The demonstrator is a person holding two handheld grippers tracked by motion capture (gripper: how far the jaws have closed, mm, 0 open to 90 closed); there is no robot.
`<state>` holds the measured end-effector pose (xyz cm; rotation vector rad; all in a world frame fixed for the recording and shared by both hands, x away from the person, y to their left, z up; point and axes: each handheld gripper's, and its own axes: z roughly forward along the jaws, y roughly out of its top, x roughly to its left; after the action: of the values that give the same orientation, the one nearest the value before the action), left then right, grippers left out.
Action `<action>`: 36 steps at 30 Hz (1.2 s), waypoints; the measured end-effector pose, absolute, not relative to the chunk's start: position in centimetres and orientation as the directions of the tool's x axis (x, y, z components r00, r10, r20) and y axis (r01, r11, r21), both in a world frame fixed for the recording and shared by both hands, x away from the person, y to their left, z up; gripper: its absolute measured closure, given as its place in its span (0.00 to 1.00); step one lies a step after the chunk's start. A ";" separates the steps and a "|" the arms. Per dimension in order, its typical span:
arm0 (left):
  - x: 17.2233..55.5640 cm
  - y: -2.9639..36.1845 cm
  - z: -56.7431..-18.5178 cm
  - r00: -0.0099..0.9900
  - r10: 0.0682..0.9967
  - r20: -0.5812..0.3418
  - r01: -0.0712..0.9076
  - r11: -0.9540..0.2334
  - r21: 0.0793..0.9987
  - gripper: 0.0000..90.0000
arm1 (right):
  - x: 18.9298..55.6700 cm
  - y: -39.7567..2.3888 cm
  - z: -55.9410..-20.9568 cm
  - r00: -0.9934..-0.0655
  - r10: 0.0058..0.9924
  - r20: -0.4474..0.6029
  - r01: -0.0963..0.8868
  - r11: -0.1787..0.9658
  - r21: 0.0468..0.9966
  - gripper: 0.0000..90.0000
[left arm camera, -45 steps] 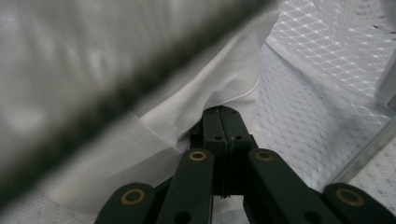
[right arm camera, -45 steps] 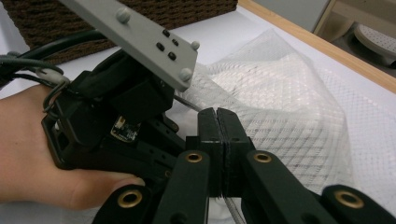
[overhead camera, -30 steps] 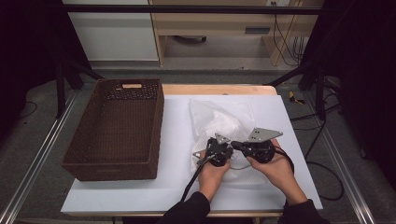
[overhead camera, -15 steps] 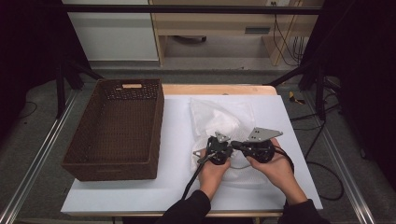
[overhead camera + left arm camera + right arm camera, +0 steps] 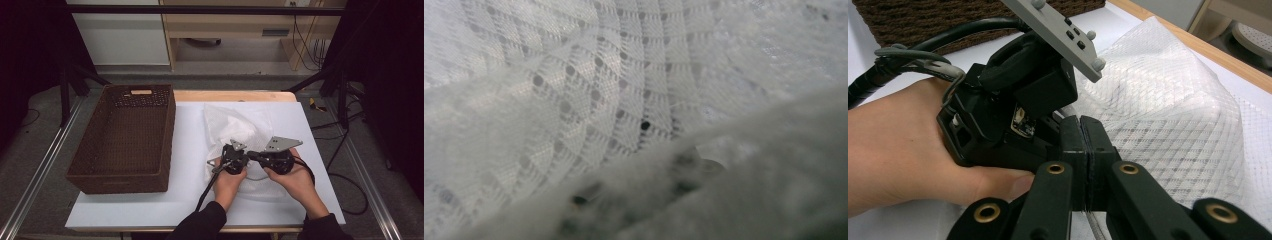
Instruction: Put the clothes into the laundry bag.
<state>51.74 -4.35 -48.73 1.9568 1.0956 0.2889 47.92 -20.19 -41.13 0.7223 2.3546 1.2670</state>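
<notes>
- One white mesh bag (image 5: 239,131) is seen lying on the white table top (image 5: 150,210), to the right of the basket; its fabric is thin, see-through and woven in a diamond net with small round holes (image 5: 624,90), and it is creased into soft folds.
- One basket (image 5: 125,140) of dark brown wicker, rectangular with deep walls and a cut-out handle at its far end, is set on the left part of the table, apart from the bag.
- Two grippers are held at the near edge of the bag, close together with tips toward each other: the left gripper (image 5: 233,158) and the right gripper (image 5: 260,157), both of black hard plastic, each with a grey three-cornered plate and a black cable.
- In the right gripper view, the right gripper's (image 5: 1088,165) two jaws are pressed flat together, pad against pad; a thin strip is seen in the seam at the bottom, but what it is cannot be told.
- The left gripper's jaws are closed too; its view is covered by the mesh, and whether mesh is pinched cannot be told.
</notes>
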 end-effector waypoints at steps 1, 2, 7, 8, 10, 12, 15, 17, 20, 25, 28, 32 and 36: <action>51.8 -4.4 -48.7 0.588 0.785 -0.194 0.589 -0.252 0.768 1.00 | 47.9 -20.2 -41.1 -0.799 0.596 -0.079 0.264 0.465 0.845 1.00; 51.8 -4.4 -48.7 0.588 0.786 -0.193 0.589 -0.251 0.768 1.00 | 47.9 -20.2 -41.1 -0.800 0.595 -0.079 0.263 0.465 0.845 1.00; 51.9 -4.4 -48.7 0.586 0.788 -0.187 0.586 -0.253 0.770 1.00 | 47.9 -20.1 -41.1 -0.801 0.593 -0.080 0.261 0.466 0.845 1.00; 51.9 -4.4 -48.7 0.586 0.789 -0.186 0.586 -0.254 0.770 1.00 | 47.9 -20.1 -41.1 -0.800 0.594 -0.082 0.260 0.468 0.845 1.00; 52.0 -4.4 -48.7 0.582 0.793 -0.183 0.580 -0.247 0.776 1.00 | 47.9 -20.1 -41.0 -0.800 0.595 -0.082 0.260 0.466 0.846 1.00; 52.1 -4.4 -48.7 0.581 0.793 -0.184 0.581 -0.245 0.776 1.00 | 47.9 -20.1 -41.0 -0.800 0.594 -0.083 0.260 0.468 0.845 1.00; 52.3 -4.4 -48.6 0.579 0.795 -0.183 0.582 -0.245 0.776 1.00 | 47.9 -20.1 -41.0 -0.800 0.594 -0.083 0.259 0.467 0.845 1.00; 52.4 -4.5 -48.6 0.578 0.796 -0.180 0.582 -0.248 0.774 1.00 | 47.9 -20.2 -41.0 -0.800 0.594 -0.083 0.259 0.467 0.846 1.00; 52.6 -4.6 -48.6 0.577 0.798 -0.177 0.583 -0.250 0.773 1.00 | 47.9 -20.2 -41.0 -0.800 0.594 -0.084 0.258 0.467 0.846 1.00; 52.8 -4.6 -48.6 0.573 0.799 -0.180 0.584 -0.244 0.774 1.00 | 47.9 -20.2 -40.9 -0.800 0.595 -0.084 0.258 0.467 0.846 1.00; 52.8 -4.6 -48.6 0.574 0.799 -0.179 0.581 -0.244 0.777 1.00 | 47.9 -20.2 -40.9 -0.800 0.594 -0.084 0.258 0.466 0.846 1.00; 52.6 -4.6 -48.5 0.577 0.798 -0.176 0.577 -0.246 0.779 1.00 | 47.8 -20.3 -40.9 -0.799 0.596 -0.084 0.258 0.465 0.847 1.00; 52.5 -4.5 -48.5 0.578 0.796 -0.178 0.577 -0.245 0.779 1.00 | 47.8 -20.3 -40.8 -0.798 0.598 -0.082 0.260 0.463 0.847 1.00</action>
<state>52.53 -4.53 -48.50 1.9442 1.1011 0.3193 47.80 -20.29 -40.80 0.7226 2.3480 1.2660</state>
